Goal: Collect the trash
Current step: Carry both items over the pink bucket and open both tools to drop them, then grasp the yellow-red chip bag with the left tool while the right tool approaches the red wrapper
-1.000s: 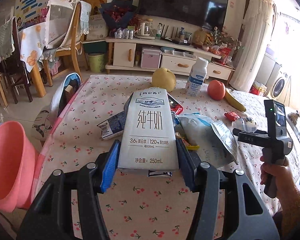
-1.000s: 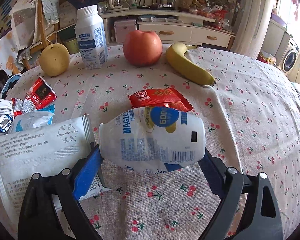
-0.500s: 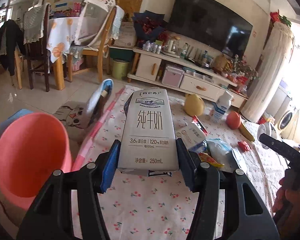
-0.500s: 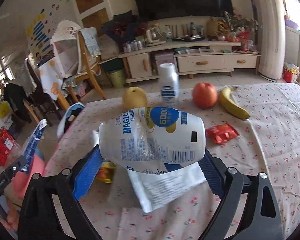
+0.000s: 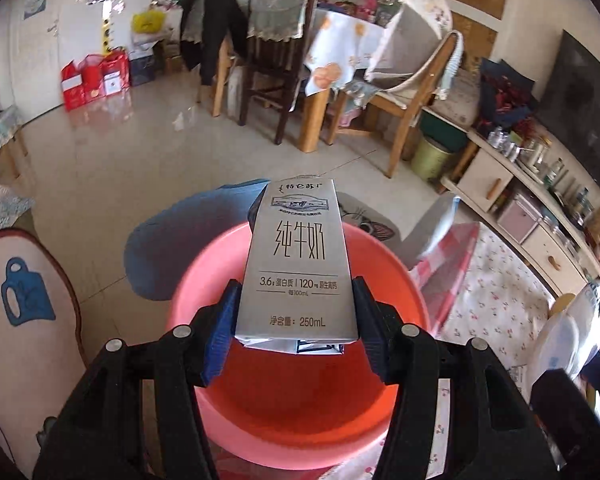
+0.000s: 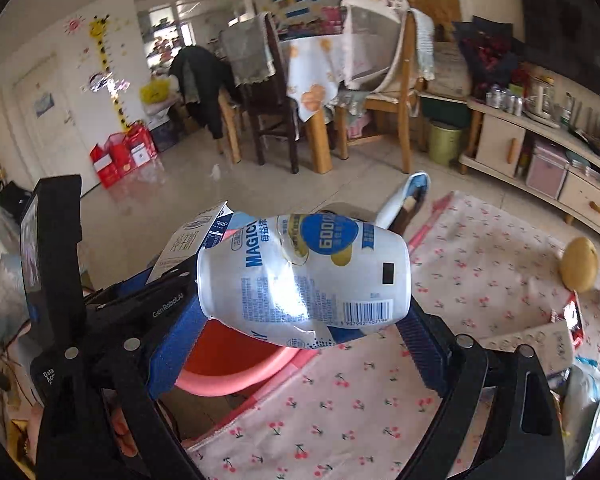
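Two grippers, each black-framed with blue pads, each clamped on one piece of trash. Left gripper pinching a single milk carton: tall, flat-sided, silvery-grey card, printed with dark lettering, held upright directly above the pink basin. One basin only: round, smooth plastic, deep, seen from overhead. Right gripper squeezing one yogurt bottle: white, dented, glossy plastic with blue label and barcode, lying sideways between the jaws, up and to the right of the same pink basin, partly over its rim. Left gripper also visible there, just left of the bottle. Right of the basin, a cherry-print tablecloth, soft and wrinkled, carrying one yellow pear and several crinkled wrappers. Beyond the basin, glossy pale floor tiles, then several wooden chairs draped with cloths.
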`<state>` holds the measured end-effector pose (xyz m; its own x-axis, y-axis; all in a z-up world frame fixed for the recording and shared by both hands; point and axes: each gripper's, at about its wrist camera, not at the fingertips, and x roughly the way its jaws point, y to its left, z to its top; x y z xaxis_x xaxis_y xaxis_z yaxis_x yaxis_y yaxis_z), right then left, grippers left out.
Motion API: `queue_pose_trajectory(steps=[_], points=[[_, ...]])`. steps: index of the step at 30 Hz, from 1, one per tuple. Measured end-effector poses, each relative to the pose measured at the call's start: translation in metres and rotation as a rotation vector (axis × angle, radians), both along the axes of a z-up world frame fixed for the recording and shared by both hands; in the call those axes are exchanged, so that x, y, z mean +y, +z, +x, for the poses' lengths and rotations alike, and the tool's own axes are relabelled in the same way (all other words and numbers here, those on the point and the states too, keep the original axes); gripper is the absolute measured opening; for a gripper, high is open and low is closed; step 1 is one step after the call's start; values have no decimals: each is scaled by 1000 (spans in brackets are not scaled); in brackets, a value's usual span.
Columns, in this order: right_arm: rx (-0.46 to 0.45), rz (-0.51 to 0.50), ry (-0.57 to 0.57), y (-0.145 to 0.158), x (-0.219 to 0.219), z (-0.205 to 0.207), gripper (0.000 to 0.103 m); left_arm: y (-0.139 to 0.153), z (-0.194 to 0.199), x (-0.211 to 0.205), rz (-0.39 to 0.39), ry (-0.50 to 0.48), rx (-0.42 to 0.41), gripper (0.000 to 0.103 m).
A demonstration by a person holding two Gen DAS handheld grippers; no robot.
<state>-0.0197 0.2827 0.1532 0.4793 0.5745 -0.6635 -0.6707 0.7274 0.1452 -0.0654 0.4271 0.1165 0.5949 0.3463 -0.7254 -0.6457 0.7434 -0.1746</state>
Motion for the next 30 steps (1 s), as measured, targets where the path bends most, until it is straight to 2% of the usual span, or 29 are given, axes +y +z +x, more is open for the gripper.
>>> queue_pose_trajectory(steps=[3,5,10,14,19,22,26,30], points=[[23,-48,56,-18,32,3,92,-12,-7,28,-75,67,9,57],[46,-49,82,-28,44,6,94,-15,-9,37,-92,85,9,57],[40,-50,78,-37,42,4,98,-19,-12,43,-126,98,-9,69],[0,-21,-1,-32,15,-2,98,-13,-11,37,-92,111,-81,75],[-50,25,-123,-28,-37,-13,98,-3,-16,14,-42,88,-287,83],[-94,52,-163,-24,-67,-23,98,6,-14,-8,3,34,-368,84],[-170,40,-205,-22,-100,-43,98,14,-6,-34,32,-60,-428,85],[-176,58,-235,-24,-132,-54,98,20,2,-59,88,-132,-403,90]])
